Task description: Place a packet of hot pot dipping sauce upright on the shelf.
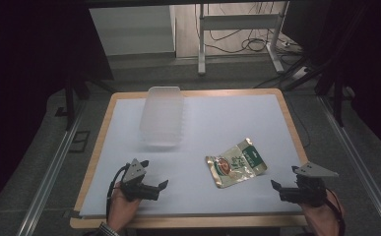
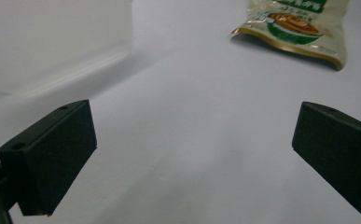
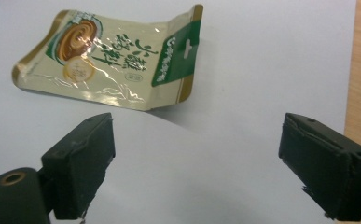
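Flat on the white-covered, wood-edged tabletop point(image 1: 217, 105), toward the right half and nearer the front edge than the back: a shiny cream-and-gold foil snack pouch with a green header strip point(image 1: 236, 163), lying at a slant, green end pointing to the far right corner. Close up in the right gripper view, same pouch point(image 3: 108, 58), a little crinkled, green header end curling up off the surface and casting a shadow beneath. Left gripper point(image 1: 154, 179) low near the front edge, left of centre, gripped by a hand point(image 1: 124, 206) coming in from the bottom; black jaws spread wide, nothing between them, pointing across toward the pouch but well apart from it. Left gripper view: pouch point(image 2: 295, 25) far up at the top, bare white surface between the two jaws. Right gripper point(image 1: 284, 179) down by the front right corner, held in the other hand point(image 1: 323, 216), jaws also standing wide and empty, aimed at the pouch from its right side, near but not touching. Beyond, toward the back edge and left of centre: a translucent white rectangular plastic container point(image 1: 162, 115), well apart from the pouch and from both grippers. Grey three-cornered plate atop each gripper, cable trailing from the left one.
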A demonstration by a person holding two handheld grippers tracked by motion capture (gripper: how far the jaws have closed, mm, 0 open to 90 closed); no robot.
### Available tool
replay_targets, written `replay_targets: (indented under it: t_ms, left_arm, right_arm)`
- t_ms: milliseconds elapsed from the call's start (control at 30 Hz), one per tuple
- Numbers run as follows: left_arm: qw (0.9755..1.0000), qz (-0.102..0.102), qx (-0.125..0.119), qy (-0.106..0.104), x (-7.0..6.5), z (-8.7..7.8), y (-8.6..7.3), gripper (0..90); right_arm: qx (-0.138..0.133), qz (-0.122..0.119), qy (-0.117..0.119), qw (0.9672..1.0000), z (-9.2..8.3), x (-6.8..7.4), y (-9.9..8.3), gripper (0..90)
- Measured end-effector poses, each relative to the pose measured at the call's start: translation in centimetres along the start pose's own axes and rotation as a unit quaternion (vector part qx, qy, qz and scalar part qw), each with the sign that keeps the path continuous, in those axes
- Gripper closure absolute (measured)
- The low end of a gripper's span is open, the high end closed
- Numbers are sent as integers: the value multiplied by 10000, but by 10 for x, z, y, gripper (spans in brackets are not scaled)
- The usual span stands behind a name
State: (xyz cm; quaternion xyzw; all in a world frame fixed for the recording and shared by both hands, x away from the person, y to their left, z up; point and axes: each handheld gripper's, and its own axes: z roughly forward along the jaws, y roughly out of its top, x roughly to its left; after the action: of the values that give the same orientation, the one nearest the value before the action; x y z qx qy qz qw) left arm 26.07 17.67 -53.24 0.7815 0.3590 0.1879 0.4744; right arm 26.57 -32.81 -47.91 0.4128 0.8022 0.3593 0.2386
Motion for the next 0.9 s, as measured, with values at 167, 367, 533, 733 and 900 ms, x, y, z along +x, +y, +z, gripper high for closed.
replay_targets:
  t_ms: [167,367,533,733,900]
  left_arm:
    - [9999,-30,-103,-1,0,-1,0,0]
    - [9999,-31,-141,-34,1,-1,1,0]
    - [9999,2,-118,-64,0,0,0,0]
    - [9999,20,-110,-89,0,1,0,0]
    - [9999,35,-111,-116,-1,1,0,0]
  right_arm:
    - [-93,179,183,9996,2,-11,-5,16]
    - [40,35,205,9998,3,-15,-7,1]
    - [296,108,400,9987,9,-17,-9,9]
    - [267,338,638,9970,9,-20,-11,14]
    - [79,439,447,9980,6,-18,-11,0]
